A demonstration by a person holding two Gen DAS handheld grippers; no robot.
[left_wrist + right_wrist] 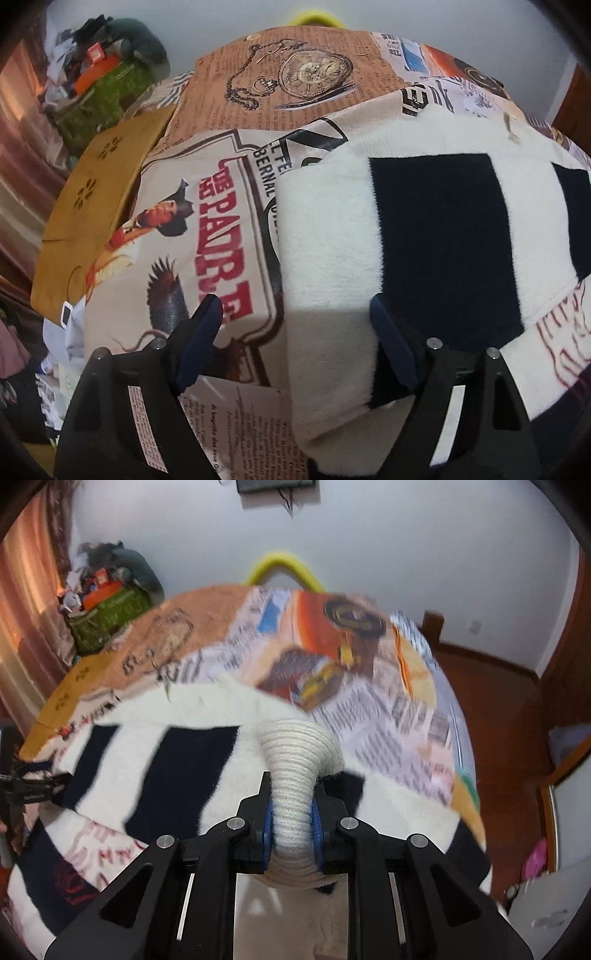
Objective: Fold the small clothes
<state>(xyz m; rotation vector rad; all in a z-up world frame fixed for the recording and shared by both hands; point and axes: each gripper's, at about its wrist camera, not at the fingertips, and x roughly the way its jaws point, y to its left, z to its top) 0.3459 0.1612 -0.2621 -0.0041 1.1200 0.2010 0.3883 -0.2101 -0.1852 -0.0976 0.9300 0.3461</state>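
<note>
— From the left camera, what's getting lost?

— The sweater (436,236) is running off the right edge, so I'm only seeing part of it. It's fuzzy cream knit with broad navy bands, lying flat on the printed tablecloth (207,229), which looks like smooth old newspaper and a pocket watch picture. A tan wooden board (92,195) with flower cut-outs is poking out on the left.

— And the left gripper (295,314)?

— Its fingers are standing wide apart, gripping nothing. The sweater's near left corner is sitting between them, one tip over the cloth, the other over a navy band.

— The right camera?

— It's blurring badly; the tablecloth (388,716) print is unreadable. The right gripper (293,812) is pinching a ribbed cream cuff (295,760), which is bunching into a tube between the blue pads (269,823). The sweater (192,760) is spreading left of it, and its lower part is hiding behind the gripper.
</note>
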